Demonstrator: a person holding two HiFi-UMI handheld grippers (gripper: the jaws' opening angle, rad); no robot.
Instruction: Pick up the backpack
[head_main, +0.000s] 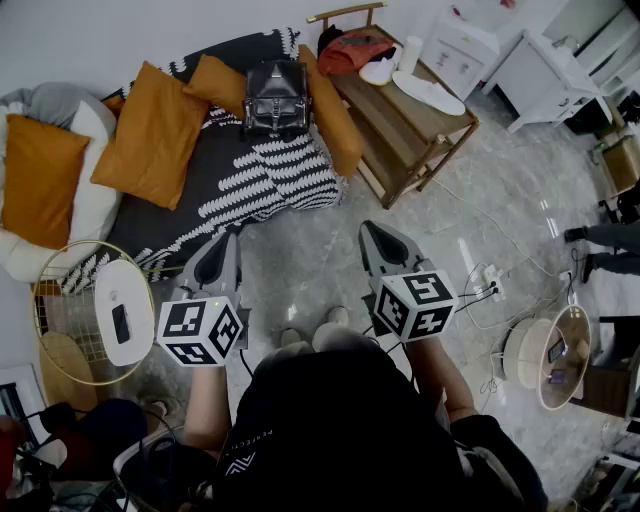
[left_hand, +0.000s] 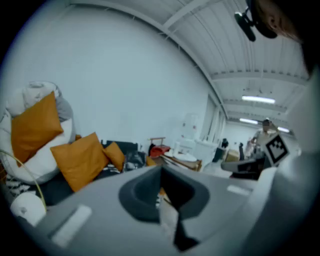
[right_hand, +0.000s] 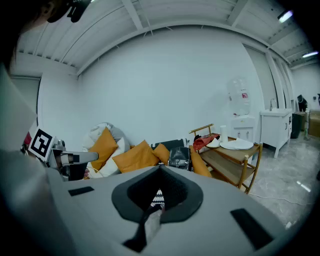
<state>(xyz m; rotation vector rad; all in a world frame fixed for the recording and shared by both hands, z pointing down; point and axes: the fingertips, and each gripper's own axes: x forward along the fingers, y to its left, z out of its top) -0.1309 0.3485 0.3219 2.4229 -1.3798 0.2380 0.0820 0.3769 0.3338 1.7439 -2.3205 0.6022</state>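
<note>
Black backpack (head_main: 275, 97) stands upright at the back of the dark couch (head_main: 215, 160), wedged between orange cushions (head_main: 150, 135), just above a black-and-white patterned throw (head_main: 265, 180). It also shows in the right gripper view (right_hand: 179, 157), straight ahead past the jaw tips.

Left gripper (head_main: 226, 240) – jaws fully together, nothing between them. Right gripper (head_main: 378, 232) – same, closed and empty. Both are held side by side over the grey marble floor (head_main: 300, 270), tilted slightly down and aimed toward the couch, well apart from the backpack.

Wooden rack (head_main: 400, 130) sits just right of the couch, with a red cloth (head_main: 355, 50) and white items on top. Round wire side table (head_main: 70, 320) with a white top is near the left gripper; a small dark flat object (head_main: 120, 323) lies on it, can't tell what.
</note>
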